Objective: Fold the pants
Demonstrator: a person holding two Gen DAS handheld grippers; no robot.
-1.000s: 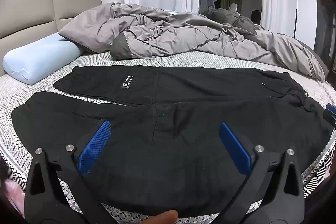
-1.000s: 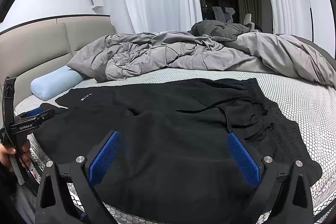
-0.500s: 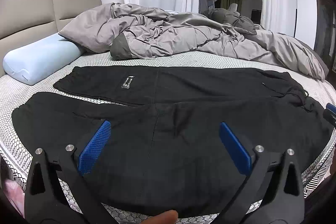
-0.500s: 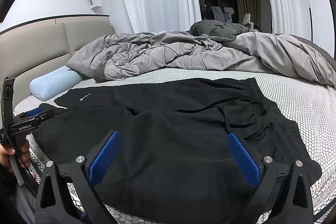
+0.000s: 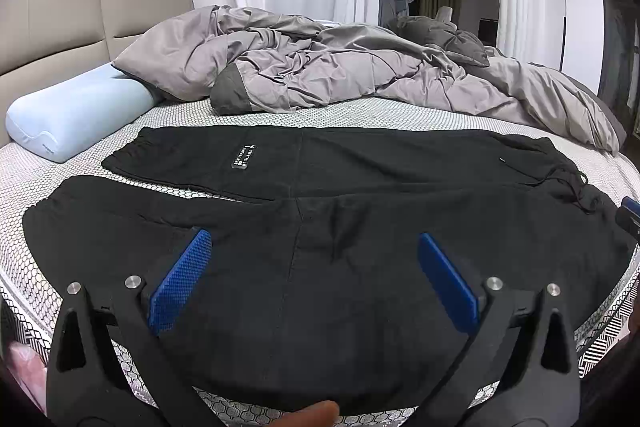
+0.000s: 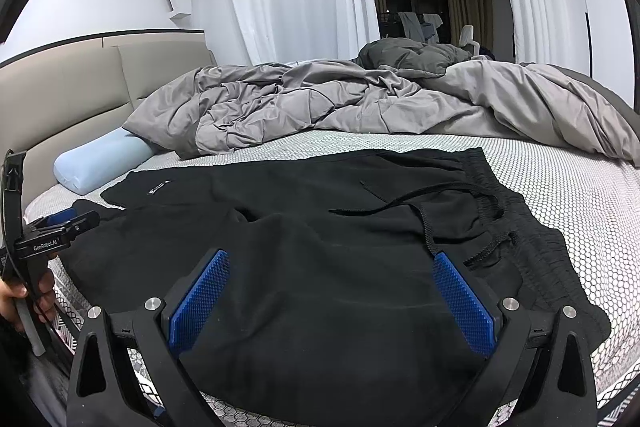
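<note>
While both grippers gape, soft black pants (image 5: 320, 227) lie flat.

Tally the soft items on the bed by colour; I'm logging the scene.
Black: 1, the pants
Grey: 1, the duvet
Light blue: 1, the pillow
Total: 3

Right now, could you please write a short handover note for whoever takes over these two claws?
Left claw: open, empty, above the near leg of the pants.
Right claw: open, empty, above the waist end, near the drawstring.
The pants lie flat across the bed, legs side by side, cuffs toward the blue pillow, grey duvet behind.
Done: spread out. Left: every fold.
</note>
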